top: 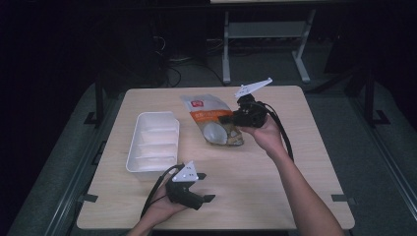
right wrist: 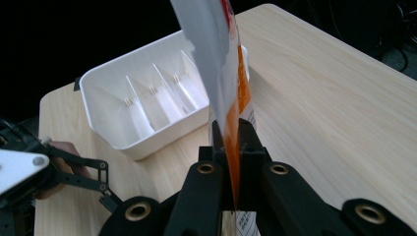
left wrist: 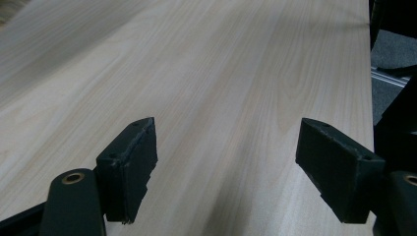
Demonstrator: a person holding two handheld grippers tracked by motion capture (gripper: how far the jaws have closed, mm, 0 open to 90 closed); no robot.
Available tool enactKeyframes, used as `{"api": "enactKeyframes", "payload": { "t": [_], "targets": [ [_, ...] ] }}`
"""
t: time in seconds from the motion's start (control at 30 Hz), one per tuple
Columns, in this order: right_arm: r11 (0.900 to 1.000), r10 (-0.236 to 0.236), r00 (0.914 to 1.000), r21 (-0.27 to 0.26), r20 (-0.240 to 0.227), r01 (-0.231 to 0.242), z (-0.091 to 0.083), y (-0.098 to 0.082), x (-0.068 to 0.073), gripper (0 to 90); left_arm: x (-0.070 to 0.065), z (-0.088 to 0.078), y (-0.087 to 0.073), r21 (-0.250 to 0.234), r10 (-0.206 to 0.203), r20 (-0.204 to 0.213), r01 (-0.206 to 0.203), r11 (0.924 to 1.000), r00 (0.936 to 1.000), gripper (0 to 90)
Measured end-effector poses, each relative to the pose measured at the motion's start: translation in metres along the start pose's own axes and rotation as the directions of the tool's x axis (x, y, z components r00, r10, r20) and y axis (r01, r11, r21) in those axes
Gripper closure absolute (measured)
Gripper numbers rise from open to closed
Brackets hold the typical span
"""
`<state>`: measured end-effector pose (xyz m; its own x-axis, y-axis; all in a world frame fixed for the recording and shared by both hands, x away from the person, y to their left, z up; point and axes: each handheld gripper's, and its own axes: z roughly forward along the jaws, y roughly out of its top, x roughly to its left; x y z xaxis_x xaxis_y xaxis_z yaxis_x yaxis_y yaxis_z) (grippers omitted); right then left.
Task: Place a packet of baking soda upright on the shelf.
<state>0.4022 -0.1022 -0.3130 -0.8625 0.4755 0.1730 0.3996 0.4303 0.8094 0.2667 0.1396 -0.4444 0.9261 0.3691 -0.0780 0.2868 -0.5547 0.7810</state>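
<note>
- We worked at a light wooden table point(top: 275, 167) in a dark room.
- Our right gripper point(right wrist: 231, 132) had its jaws clamped on the edge of an orange-and-silver pouch point(top: 214, 120), which was lifted near the middle of the table, just right of a white divided tray point(top: 152, 142).
- Our left gripper point(top: 202, 187) hovered near the front edge, jaws wide apart and holding nothing.

Printing on an orange and silver snack pouch, too blurred to read.
The pouch point(top: 215, 122), near the table's far middle, carries a small red square label near its top and pale lettering on an orange band; no word, brand or number is legible.
</note>
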Motion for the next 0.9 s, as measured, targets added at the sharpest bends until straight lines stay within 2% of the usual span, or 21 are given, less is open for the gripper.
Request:
{"api": "enactKeyframes", "payload": {
  "t": [0.9],
  "targets": [
    [0.998,-0.066,0.9954,0.004,-0.069,0.066,0.046,0.047,0.018,89.6,0.0,0.002,-0.003,0.023,0.025,0.001,-0.025,0.9994,0.9997,22.9]
  ]
}}
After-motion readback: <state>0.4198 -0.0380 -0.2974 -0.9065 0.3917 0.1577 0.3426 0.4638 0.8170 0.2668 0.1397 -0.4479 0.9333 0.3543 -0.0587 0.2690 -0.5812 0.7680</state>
